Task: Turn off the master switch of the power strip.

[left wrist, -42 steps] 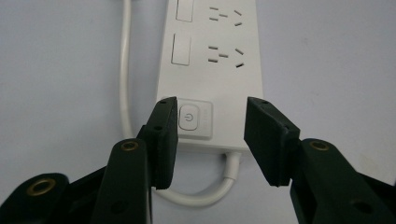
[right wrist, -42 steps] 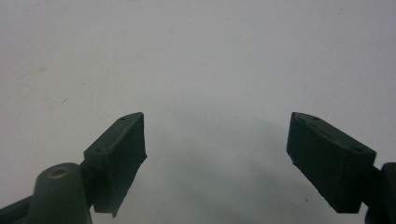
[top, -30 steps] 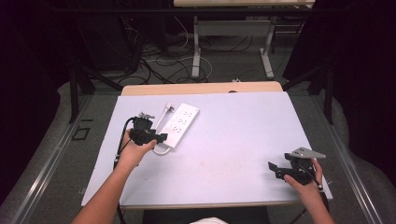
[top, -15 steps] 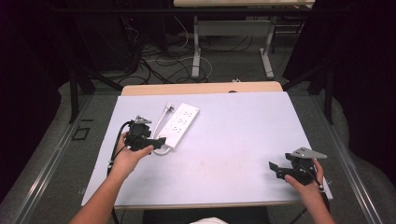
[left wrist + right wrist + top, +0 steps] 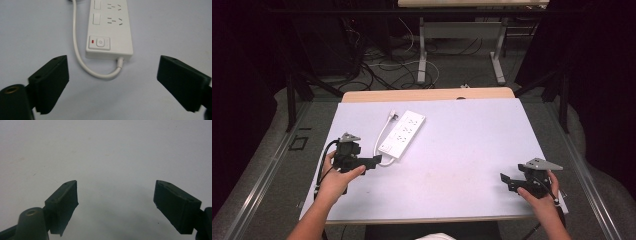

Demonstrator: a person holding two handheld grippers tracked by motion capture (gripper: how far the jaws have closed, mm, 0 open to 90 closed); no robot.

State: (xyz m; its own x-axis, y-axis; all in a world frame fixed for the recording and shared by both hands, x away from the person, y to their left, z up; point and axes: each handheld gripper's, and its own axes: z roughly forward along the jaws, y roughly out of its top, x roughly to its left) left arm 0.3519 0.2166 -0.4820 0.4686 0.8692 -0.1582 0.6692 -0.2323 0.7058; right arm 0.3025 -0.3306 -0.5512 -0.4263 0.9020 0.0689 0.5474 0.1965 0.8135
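L hand low near table's left edge; left gripper (image 5: 374,161) jaws wide apart, holding nothing, aimed at power strip (image 5: 402,133) just beyond, towards the far-left corner. Right gripper (image 5: 505,179) near front-right corner, also spread, nothing held.

white power strip (image 5: 109,30) w/ white cord (image 5: 82,58), red light by its switch; black grippers; pale lilac desk (image 5: 472,150).

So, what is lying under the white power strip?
The power strip lies flat on the pale table. Its white cable curves out beside it. The surface directly beneath the strip is covered, so nothing there can be seen.
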